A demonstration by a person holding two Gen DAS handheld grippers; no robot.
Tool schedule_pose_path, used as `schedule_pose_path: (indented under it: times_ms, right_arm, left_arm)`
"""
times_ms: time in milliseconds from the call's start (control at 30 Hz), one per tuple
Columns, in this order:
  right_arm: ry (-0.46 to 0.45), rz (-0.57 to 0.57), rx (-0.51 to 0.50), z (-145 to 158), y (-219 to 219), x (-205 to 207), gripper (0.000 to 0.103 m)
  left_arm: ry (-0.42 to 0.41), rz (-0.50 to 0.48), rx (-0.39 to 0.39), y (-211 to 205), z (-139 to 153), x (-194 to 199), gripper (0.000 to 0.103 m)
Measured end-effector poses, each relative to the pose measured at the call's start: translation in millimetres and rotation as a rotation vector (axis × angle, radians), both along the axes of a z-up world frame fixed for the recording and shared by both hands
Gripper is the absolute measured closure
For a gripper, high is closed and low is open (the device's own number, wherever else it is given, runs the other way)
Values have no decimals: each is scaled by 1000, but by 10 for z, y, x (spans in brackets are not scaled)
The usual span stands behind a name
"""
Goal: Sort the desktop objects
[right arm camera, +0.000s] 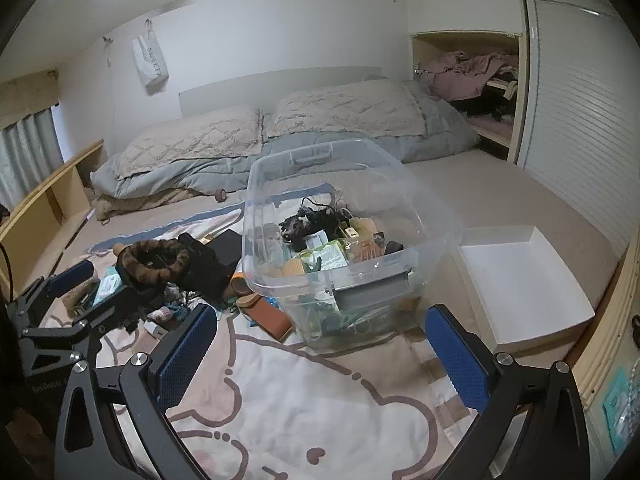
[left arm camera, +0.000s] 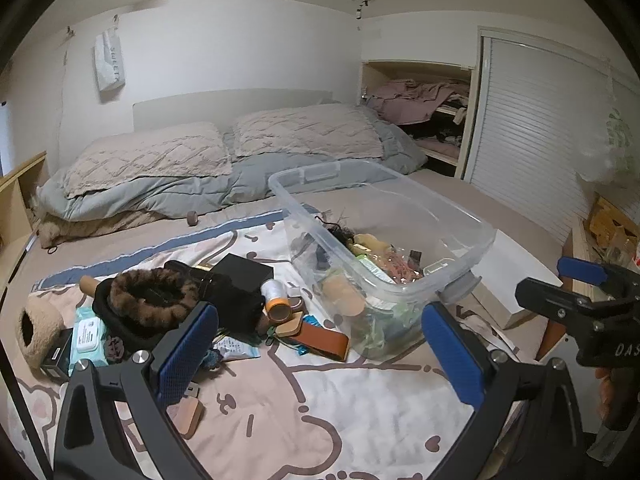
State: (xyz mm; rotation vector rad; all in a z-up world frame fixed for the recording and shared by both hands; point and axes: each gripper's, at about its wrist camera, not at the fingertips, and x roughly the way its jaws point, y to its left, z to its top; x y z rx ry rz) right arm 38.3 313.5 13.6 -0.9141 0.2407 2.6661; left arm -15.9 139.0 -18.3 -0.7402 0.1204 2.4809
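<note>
A clear plastic bin stands on the cartoon-print blanket, partly filled with small items. Left of it lies a pile: a brown furry ring, a black box, a wipes pack, an orange-capped roll and a tan leather strap. My left gripper hangs open just before the pile and the bin's near-left corner. In front of the bin my right gripper is held open too. Neither holds anything.
A shallow white box lid lies right of the bin. Pillows and a grey duvet fill the bed's far end. A wooden shelf runs along the left, a slatted closet door along the right.
</note>
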Motion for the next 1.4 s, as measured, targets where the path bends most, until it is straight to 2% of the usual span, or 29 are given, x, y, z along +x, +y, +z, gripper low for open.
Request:
schedule_pose_path:
  times_ms: [1400]
  right_arm:
    - [-26, 9, 47, 1, -57, -36, 0]
  left_arm:
    - [6, 8, 0, -58, 15, 28, 1]
